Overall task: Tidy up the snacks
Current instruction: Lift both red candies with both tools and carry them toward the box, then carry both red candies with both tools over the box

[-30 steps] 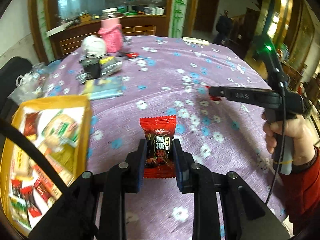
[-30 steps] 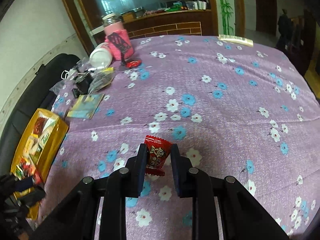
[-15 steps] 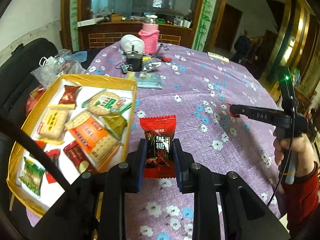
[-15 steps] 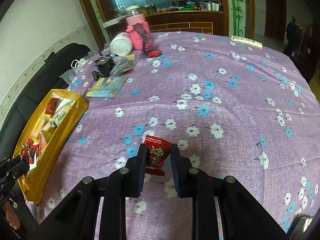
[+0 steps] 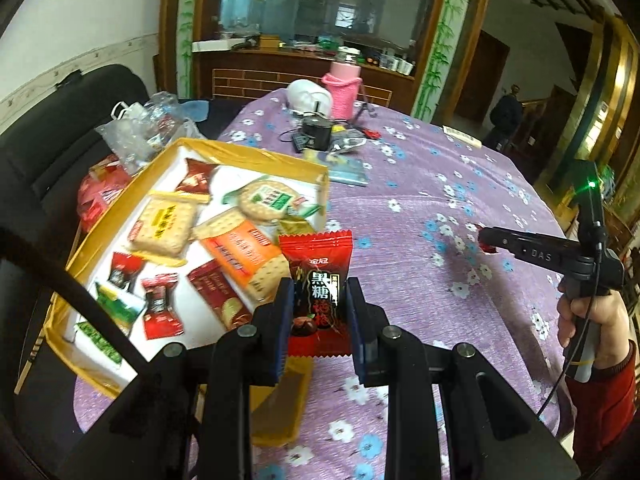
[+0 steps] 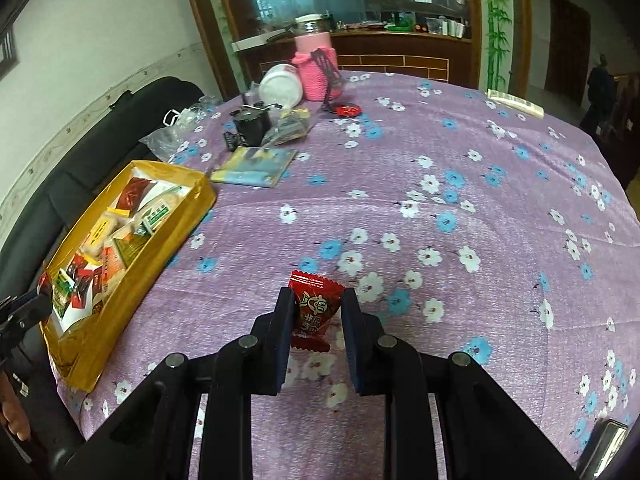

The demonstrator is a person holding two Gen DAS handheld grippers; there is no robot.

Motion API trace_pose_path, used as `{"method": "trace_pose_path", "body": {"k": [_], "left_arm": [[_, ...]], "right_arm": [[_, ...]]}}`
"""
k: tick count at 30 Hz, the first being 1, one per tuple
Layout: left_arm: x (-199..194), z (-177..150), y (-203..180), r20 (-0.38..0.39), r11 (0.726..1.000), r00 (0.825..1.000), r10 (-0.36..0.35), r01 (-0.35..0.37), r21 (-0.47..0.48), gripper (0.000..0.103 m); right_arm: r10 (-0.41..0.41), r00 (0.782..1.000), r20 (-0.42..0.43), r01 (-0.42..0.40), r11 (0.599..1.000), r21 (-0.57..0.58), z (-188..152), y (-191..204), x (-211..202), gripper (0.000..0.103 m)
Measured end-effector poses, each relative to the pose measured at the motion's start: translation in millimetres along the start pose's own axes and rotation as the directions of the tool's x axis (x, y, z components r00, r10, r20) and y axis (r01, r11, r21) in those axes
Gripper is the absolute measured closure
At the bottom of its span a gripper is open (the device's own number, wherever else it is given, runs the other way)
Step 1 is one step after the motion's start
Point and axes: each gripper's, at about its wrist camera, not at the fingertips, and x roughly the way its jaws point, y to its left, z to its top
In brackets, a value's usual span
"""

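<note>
My left gripper (image 5: 318, 300) is shut on a red and black candy packet (image 5: 318, 280) and holds it above the near right corner of the yellow snack box (image 5: 256, 158). The box holds several biscuit packs and candies. My right gripper (image 6: 316, 312) is shut on a small red candy (image 6: 314, 306) above the purple flowered tablecloth (image 6: 440, 152). The right gripper also shows in the left wrist view (image 5: 486, 240), out to the right over the table. The box lies at the table's left edge in the right wrist view (image 6: 188, 210).
At the far side of the table stand a pink bottle (image 6: 316, 64), a white jar (image 6: 280, 84), a black object (image 6: 250, 122), foil bags and a blue-yellow booklet (image 6: 254, 166). A black sofa (image 6: 100, 128) with plastic bags lies left of the table.
My left gripper has swung left with its candy packet, from over the bare cloth to over the box's corner. My right gripper has kept its small candy and drifted a little.
</note>
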Motion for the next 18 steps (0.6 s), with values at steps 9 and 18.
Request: {"method": "trace_pose_path", "body": {"k": [9,18], "left_arm": [[-7,-5,23,0.003,0.998,0.999,0.037,-0.037,-0.047,0.076],[-5,-7,30,-0.003,0.997,0.999,0.05,-0.05,-0.058,0.076]], "right_arm": [[0.011,1.0,-0.006,-0.011,1.0,-0.028,0,13,3,0.081],[0.04,0.999,-0.006,-0.04,0.997,-0.06,1,36,4,0.081]]}}
